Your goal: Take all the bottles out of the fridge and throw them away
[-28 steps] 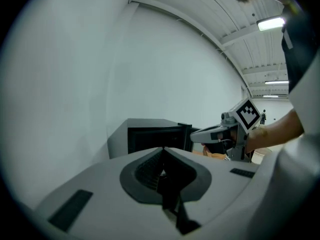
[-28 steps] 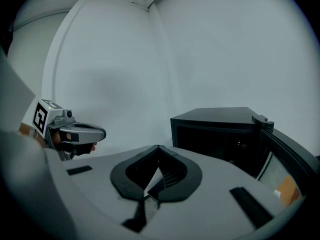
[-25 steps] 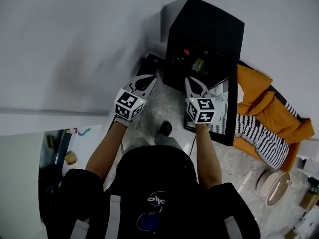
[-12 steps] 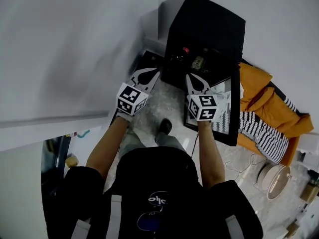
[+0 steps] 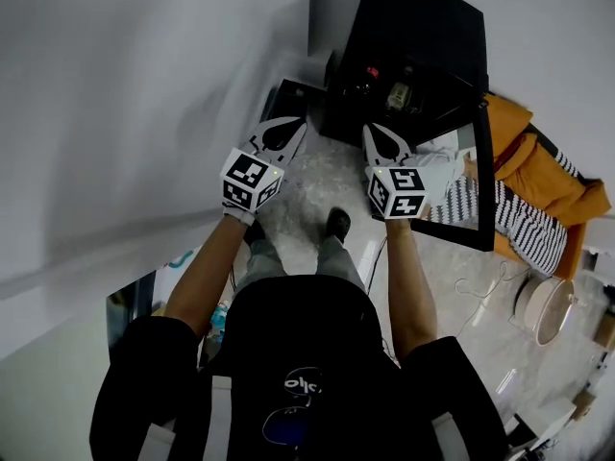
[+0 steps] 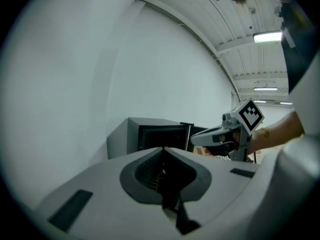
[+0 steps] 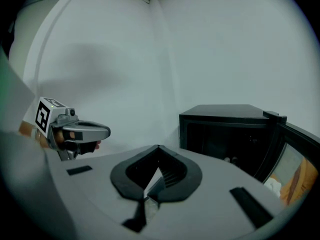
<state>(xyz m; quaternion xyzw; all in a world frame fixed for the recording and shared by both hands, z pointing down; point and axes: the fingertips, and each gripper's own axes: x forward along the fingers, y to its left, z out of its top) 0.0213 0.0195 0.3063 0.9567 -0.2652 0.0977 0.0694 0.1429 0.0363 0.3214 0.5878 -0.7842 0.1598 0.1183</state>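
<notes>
A black mini fridge point(image 5: 413, 27) stands against the wall with its door point(image 5: 483, 176) swung open to the right. Inside it show a red-capped bottle point(image 5: 371, 72) and a paler bottle point(image 5: 399, 94); the rest of the inside is dark. My left gripper point(image 5: 294, 124) is shut with nothing in it, short of the fridge's left front corner. Beside it my right gripper point(image 5: 371, 129) is shut and holds nothing, just before the opening. The left gripper view has the shut jaws' tip point(image 6: 162, 148), the fridge point(image 6: 150, 136) and the right gripper point(image 6: 200, 139). The right gripper view shows its own shut tip point(image 7: 158, 146) and the fridge point(image 7: 225, 129).
A white wall runs along the left. A low black object point(image 5: 288, 99) lies left of the fridge. Right of the door lie orange fabric point(image 5: 543, 185) and a striped cloth point(image 5: 524, 233), with a round white item point(image 5: 543, 305) on the floor. The person's shoe point(image 5: 336, 224) is below the grippers.
Both grippers have moved forward toward the fridge, side by side, jaws still shut. The person has stepped closer, and the fridge's opening now lies just beyond the right gripper's tip.
</notes>
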